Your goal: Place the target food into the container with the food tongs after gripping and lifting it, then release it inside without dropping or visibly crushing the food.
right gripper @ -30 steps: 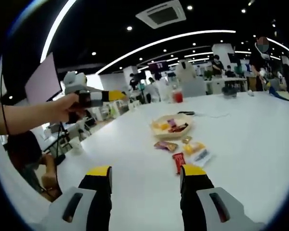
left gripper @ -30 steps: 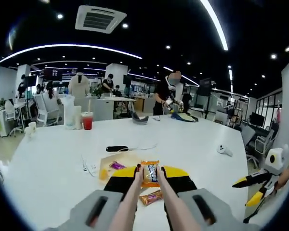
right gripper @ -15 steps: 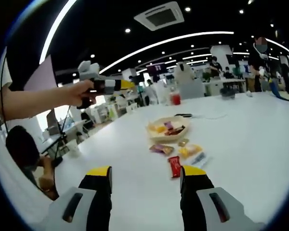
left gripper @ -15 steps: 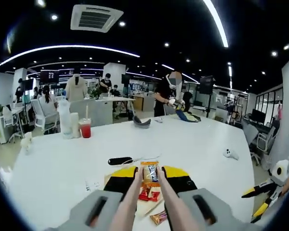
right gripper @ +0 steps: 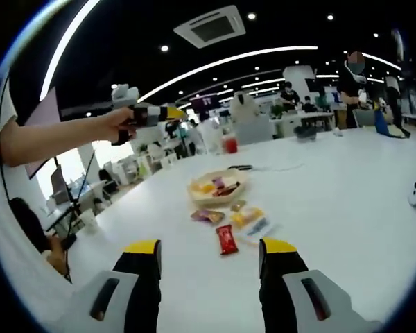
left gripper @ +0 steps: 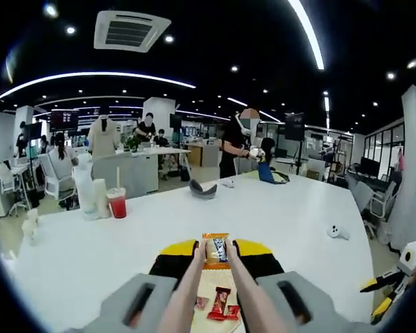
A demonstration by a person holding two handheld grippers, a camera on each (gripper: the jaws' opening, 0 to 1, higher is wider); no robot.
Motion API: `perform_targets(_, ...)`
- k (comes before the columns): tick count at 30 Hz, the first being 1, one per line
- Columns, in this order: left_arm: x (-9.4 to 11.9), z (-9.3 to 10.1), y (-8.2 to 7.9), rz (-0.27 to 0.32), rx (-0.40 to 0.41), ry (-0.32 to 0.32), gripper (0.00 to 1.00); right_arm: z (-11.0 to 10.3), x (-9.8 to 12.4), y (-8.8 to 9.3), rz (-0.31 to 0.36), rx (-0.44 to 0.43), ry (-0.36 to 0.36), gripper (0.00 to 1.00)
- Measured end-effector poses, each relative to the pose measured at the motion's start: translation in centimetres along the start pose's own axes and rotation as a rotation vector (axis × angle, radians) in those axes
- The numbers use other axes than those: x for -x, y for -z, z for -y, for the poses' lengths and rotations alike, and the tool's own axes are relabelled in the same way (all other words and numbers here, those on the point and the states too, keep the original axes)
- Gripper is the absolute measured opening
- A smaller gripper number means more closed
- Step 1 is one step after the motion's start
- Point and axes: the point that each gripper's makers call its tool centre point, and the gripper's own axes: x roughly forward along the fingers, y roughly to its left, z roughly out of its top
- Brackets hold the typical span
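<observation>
Orange-wrapped snack (left gripper: 215,250) sits clamped at the tong tips in your left gripper (left gripper: 213,251), high above the basket (right gripper: 216,189) on the desk (right gripper: 347,201); right gripper (right gripper: 209,258) jaws apart, idle; release from this height risks a drop.

Open-plan office under curved ceiling light strips (left gripper: 90,69) and a ceiling air vent (left gripper: 128,29). On the white table (left gripper: 284,208): a red drink cup (left gripper: 116,205) beside a tall clear bottle (left gripper: 87,196), a dark bowl-shaped item (left gripper: 202,189) farther back, a small white controller (left gripper: 338,232) well apart to the right. Behind, people standing at desks (left gripper: 142,156) and a person in black (left gripper: 232,147) near the far edge.
</observation>
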Motion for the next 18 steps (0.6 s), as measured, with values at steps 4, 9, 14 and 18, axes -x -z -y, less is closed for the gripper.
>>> perform_targets(4, -1.3, -0.4, -0.8, 0.003, -0.038, -0.006, 0.17, 0.6, -0.1, -0.1, 0.001, -0.010, 0.019, 0.57)
perform_targets(9, -2.3, -0.1, -1.3, 0.006, -0.062, 0.012, 0.18, 1.0, -0.3, -0.2, 0.006, -0.023, 0.038, 0.57)
perform_targets(14, -2.3, -0.2, -1.2, 0.004, -0.052, 0.012, 0.19, 1.0, -0.4, 0.1, 0.005, -0.042, 0.046, 0.57)
perform_targets(18, -1.7, -0.6, -0.7, -0.003, -0.058, 0.008, 0.20, 0.6, -0.5, 0.5, -0.002, -0.042, 0.036, 0.57)
